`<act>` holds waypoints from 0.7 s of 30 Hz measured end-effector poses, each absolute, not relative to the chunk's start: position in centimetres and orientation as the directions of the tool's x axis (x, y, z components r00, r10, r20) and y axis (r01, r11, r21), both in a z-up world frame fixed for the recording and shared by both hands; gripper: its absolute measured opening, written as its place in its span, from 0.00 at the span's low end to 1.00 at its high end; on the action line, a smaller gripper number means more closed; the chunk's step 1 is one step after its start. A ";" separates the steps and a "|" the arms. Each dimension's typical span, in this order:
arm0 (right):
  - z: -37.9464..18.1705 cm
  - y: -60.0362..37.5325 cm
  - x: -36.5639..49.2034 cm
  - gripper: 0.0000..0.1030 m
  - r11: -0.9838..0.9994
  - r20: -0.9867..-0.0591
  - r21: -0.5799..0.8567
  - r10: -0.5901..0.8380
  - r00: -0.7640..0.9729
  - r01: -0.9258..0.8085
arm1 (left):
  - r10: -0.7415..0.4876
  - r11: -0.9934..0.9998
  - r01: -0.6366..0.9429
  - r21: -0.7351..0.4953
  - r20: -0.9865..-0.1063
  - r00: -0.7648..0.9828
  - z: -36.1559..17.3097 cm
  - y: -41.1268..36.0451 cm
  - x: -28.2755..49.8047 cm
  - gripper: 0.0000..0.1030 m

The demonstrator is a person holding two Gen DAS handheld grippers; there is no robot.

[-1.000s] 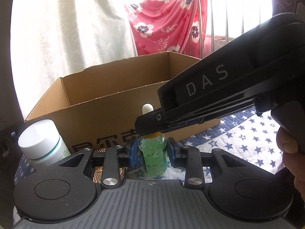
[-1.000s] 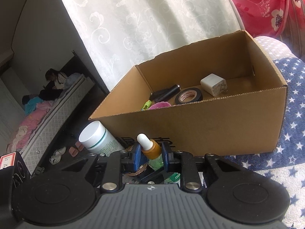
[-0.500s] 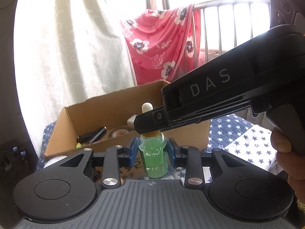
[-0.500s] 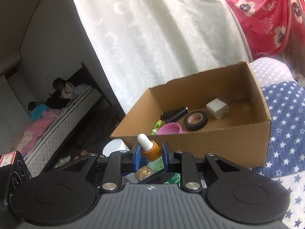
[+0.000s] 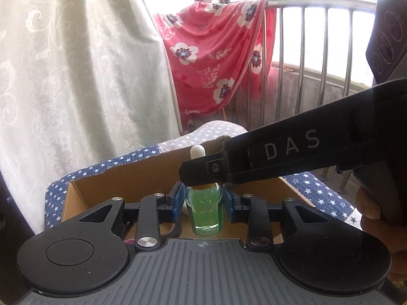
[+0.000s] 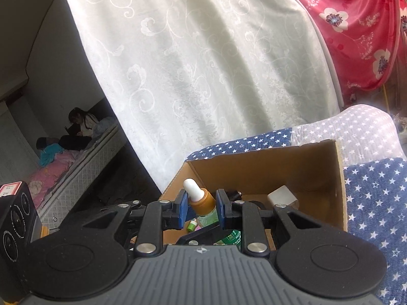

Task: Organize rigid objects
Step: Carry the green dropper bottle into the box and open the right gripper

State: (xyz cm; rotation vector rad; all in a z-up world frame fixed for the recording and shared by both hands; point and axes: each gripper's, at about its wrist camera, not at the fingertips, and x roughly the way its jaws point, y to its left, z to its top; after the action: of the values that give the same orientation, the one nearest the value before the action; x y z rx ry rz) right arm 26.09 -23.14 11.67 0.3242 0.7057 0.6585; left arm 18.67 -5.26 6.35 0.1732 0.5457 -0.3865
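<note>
Left wrist: both hand-held grippers (image 5: 203,200) (image 6: 202,209) clamp dropper bottle (image 5: 204,209) — above box (image 5: 142,178).

bottle (image 5: 206,209): clear glossy glass | box (image 6: 315,170): matt cardboard

green dropper bottle (image 5: 204,209) upright between left hand-held gripper (image 5: 203,202) pads, above cardboard box (image 5: 101,190)
</note>
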 end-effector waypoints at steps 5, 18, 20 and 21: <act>7.8 -23.2 29.5 0.25 0.766 -0.563 0.500 0.642 0.521 -0.404 | -0.291 0.919 0.394 0.036 -0.613 0.735 4.0 -5.2 22.0 0.31; 3.6 -22.9 31.5 0.29 0.783 -0.651 0.492 0.621 0.437 -0.381 | -0.285 0.914 0.407 0.003 -0.708 0.646 1.3 -5.6 24.6 0.35; 3.8 -23.2 31.4 0.34 0.779 -0.638 0.501 0.627 0.447 -0.377 | -0.296 0.910 0.415 0.001 -0.700 0.650 1.5 -5.5 24.4 0.39; 4.0 -23.3 31.3 0.36 0.780 -0.633 0.504 0.626 0.455 -0.371 | -0.294 0.910 0.415 0.007 -0.694 0.657 1.6 -5.4 24.1 0.41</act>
State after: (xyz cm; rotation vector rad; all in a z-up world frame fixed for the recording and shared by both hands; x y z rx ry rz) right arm 31.25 -23.35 4.02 0.3141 0.9076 0.6270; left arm 24.10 -5.43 1.65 0.1708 0.7535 -0.4033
